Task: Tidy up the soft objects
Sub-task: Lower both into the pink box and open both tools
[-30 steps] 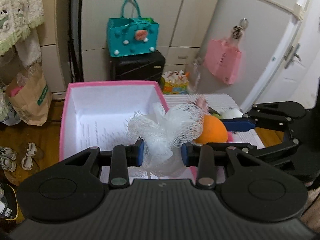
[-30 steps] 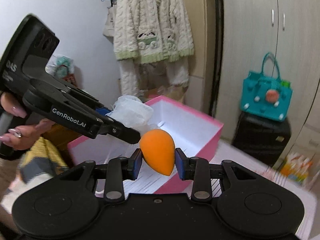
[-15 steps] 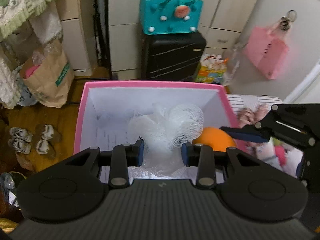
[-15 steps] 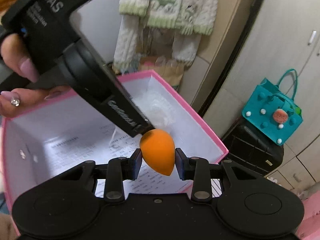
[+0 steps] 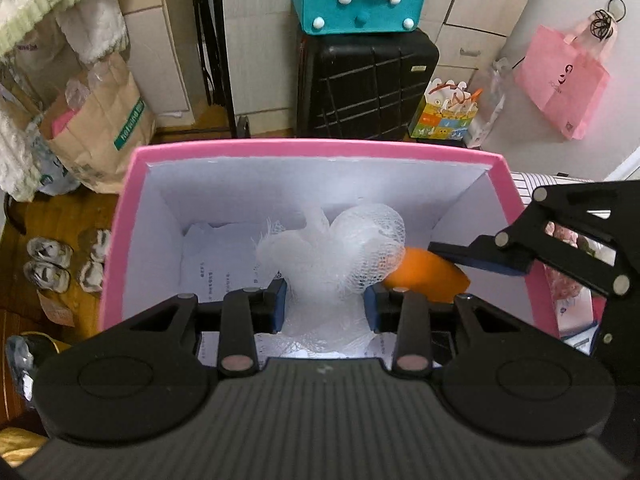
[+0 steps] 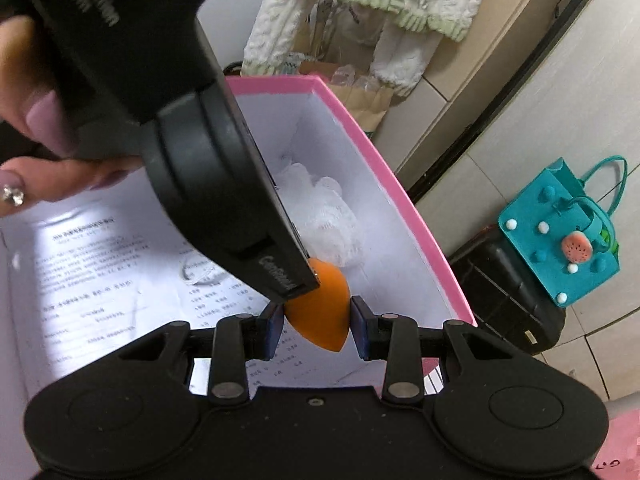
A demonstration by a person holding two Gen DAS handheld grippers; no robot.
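We judged the step in hand to be lowering two soft items into the pink-rimmed, white-lined cardboard box (image 5: 132, 216) and letting them go there.

On the left, the left gripper (image 5: 325, 300) was clamped on the white mesh bath puff (image 5: 340, 252); its jaws had just been opening slightly, yet the blue pads (image 5: 279, 300) were pressed against the netting, which bulged between and above them. The puff hung inside the box, over the printed paper sheet (image 5: 216, 264) lining the floor. To do this well, we would bring the puff low before parting the jaws fully, since loose netting may snag on a pad and trail out on withdrawal.

On the right, the right gripper (image 6: 318, 322) was closed on the orange teardrop-shaped makeup sponge (image 6: 318, 312), point downward, also within the box walls and just beside the puff. The left gripper's body crossed directly over it, touching or nearly so. We would advise separating the two tools before release, so neither knocks the other's load.

The puff looked light, airy and crumpled; the sponge smooth, matte and undeformed.
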